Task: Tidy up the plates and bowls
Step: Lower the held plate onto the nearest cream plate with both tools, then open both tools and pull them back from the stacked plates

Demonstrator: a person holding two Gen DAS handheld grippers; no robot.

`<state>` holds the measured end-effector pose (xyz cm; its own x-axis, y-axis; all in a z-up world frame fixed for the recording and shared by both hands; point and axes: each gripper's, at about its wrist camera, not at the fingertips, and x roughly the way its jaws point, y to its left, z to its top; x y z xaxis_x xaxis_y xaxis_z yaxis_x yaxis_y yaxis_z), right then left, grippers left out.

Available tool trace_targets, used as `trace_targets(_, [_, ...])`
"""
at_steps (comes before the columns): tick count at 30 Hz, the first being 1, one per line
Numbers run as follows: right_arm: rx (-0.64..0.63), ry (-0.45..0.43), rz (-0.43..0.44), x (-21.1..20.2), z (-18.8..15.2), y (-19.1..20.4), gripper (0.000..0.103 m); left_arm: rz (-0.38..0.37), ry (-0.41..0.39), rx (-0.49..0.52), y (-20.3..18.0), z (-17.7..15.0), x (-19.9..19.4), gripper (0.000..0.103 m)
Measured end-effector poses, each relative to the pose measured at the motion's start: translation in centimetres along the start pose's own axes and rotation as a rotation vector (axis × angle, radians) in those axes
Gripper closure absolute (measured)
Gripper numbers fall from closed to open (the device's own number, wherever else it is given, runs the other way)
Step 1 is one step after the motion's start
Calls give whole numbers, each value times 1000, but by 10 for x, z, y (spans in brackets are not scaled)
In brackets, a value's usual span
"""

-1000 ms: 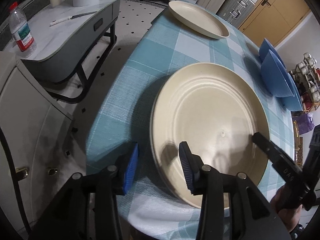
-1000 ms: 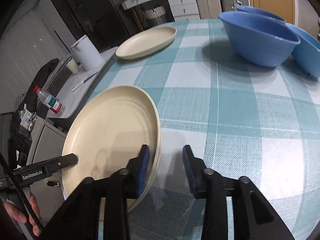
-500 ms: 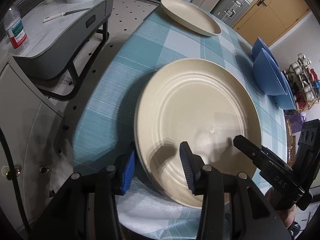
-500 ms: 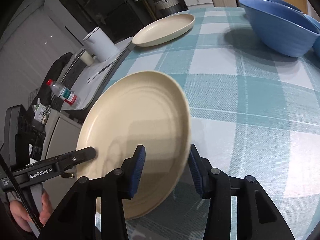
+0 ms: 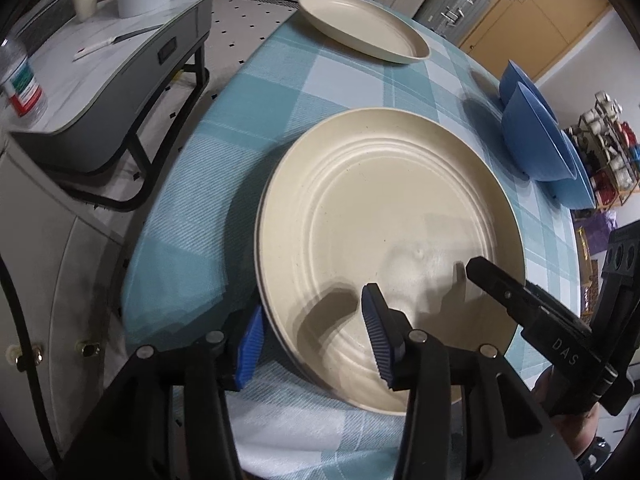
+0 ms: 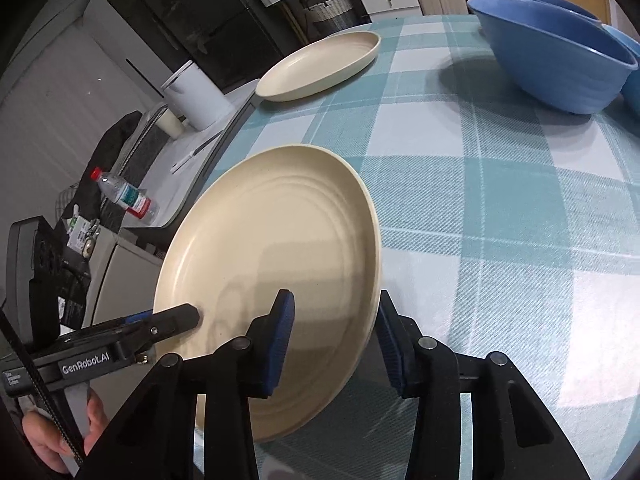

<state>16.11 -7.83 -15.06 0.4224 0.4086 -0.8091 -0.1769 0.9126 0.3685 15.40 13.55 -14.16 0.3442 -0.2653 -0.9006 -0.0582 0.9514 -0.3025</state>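
Note:
A stack of cream plates (image 5: 384, 232) lies near the table's front edge; it also shows in the right wrist view (image 6: 280, 248). My left gripper (image 5: 314, 340) straddles its near rim, one finger over the plate, one under its edge, jaws apart. My right gripper (image 6: 336, 340) straddles the opposite rim in the same way, jaws apart. Each gripper shows in the other's view. A single cream plate (image 5: 360, 28) lies at the far side, also in the right wrist view (image 6: 320, 66). Blue bowls (image 5: 536, 144) stand at the right, also in the right wrist view (image 6: 552, 52).
The round table has a teal checked cloth (image 6: 500, 208). A grey side table (image 5: 100, 76) with a water bottle (image 5: 20, 84), a white cylinder and a knife stands at the left. A rack of small items (image 5: 608, 148) is at the far right.
Both grippers have pushed further in over the rim of the plate stack, one from each side. The stack looks tilted or lifted compared with a second ago.

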Motion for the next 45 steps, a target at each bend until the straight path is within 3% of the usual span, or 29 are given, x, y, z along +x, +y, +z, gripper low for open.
trace_targets(13, [29, -21, -52, 1, 28, -29, 61, 13, 6, 41, -29, 31, 20, 53])
trace_targets(18, [18, -15, -57, 4, 32, -29, 61, 0, 6, 39, -27, 33, 20, 53])
trace_targets(24, [15, -61, -63, 3, 29, -28, 61, 35, -18, 63, -31, 30, 16, 50])
trace_targets(28, [-31, -152, -144, -14, 28, -24, 57, 99, -67, 54, -27, 32, 5, 50])
trace_targets(29, [-30, -171, -142, -18, 28, -25, 52, 108, -78, 43, -25, 32, 2, 50])
trace_targets(34, [-5, -266, -147, -49, 28, -34, 48, 151, -158, 13, -20, 31, -20, 50])
trace_targets(39, [2, -392, -159, -87, 25, -41, 34, 148, -287, 65, -45, 27, -50, 47])
trace_targets(40, [-4, -419, -165, -97, 24, -42, 28, 146, -313, 82, -53, 27, -56, 43])
trace_targets(43, [-27, -491, -204, -122, 21, -41, 14, 133, -399, 136, -79, 22, -72, 16])
trace_targets(45, [-53, -550, -214, -141, 16, -40, 13, 117, -479, 170, -96, 16, -83, 13])
